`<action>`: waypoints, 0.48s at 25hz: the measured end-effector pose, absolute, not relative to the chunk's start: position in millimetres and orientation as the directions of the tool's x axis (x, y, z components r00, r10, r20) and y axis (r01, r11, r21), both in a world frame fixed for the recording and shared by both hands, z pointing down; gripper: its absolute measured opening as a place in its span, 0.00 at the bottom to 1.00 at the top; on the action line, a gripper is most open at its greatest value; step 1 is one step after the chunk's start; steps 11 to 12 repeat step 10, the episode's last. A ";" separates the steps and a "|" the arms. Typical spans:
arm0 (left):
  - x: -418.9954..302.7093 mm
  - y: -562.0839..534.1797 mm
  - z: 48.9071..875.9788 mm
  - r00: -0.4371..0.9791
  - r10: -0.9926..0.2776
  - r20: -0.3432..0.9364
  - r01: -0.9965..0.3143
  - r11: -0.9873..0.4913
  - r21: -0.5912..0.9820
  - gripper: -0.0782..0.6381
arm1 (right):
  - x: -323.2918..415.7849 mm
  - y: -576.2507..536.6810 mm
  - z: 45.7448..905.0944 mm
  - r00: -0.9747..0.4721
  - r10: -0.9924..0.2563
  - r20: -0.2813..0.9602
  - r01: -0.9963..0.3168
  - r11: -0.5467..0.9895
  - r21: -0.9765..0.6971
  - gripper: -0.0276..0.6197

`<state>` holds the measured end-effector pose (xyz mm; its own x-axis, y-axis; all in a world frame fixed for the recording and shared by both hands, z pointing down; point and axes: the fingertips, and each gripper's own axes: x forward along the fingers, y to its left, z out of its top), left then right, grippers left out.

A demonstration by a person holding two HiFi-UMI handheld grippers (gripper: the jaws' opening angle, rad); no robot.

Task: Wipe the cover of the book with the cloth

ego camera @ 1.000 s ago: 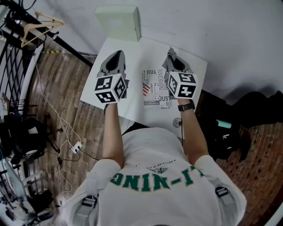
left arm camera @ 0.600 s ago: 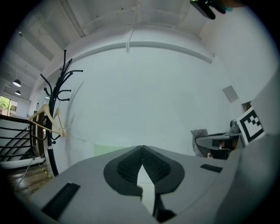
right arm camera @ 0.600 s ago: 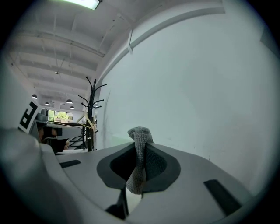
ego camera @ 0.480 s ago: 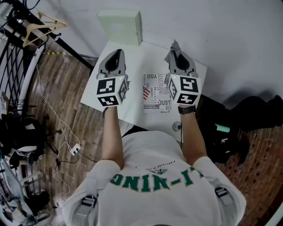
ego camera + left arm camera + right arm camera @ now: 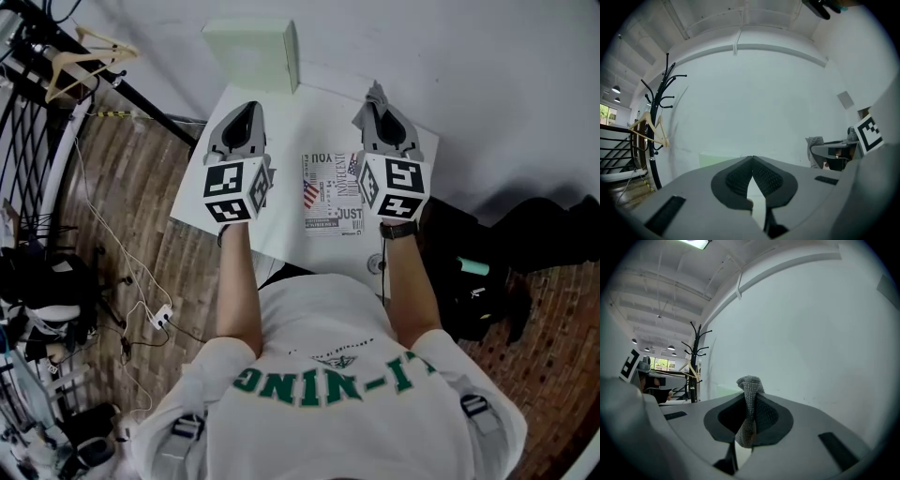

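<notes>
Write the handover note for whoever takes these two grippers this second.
Left gripper: jaws together, nothing between them, held above the left part of the white table.
Right gripper: shut on the grey cloth, a fold poking out past the tips, raised near the right edge of the book.
Book: flat on the table, printed cover up, between the two grippers.
Done: cloth is in the jaws. Whether any wiping has happened cannot be told.
Left: lower the cloth onto the cover and wipe; the left gripper could probably steady the book.
</notes>
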<state>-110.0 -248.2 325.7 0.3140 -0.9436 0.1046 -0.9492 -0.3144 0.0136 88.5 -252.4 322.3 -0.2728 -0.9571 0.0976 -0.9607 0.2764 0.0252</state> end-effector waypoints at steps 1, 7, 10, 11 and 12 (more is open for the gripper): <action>-110.4 -248.4 326.0 0.315 -0.943 0.106 -0.949 -0.316 0.014 0.13 | 89.8 -252.0 323.3 -0.270 -0.958 0.100 -0.962 0.274 0.024 0.10; -112.3 -248.5 330.1 0.318 -0.942 0.110 -0.948 -0.318 0.019 0.13 | 95.7 -247.9 333.3 -0.271 -0.955 0.124 -0.962 0.271 -0.018 0.10; -111.9 -247.8 336.2 0.319 -0.941 0.117 -0.948 -0.319 0.022 0.13 | 97.3 -244.3 338.8 -0.281 -0.950 0.133 -0.960 0.276 -0.050 0.10; -111.9 -247.8 336.2 0.319 -0.941 0.117 -0.948 -0.319 0.022 0.13 | 97.3 -244.3 338.8 -0.281 -0.950 0.133 -0.960 0.276 -0.050 0.10; -111.9 -247.8 336.2 0.319 -0.941 0.117 -0.948 -0.319 0.022 0.13 | 97.3 -244.3 338.8 -0.281 -0.950 0.133 -0.960 0.276 -0.050 0.10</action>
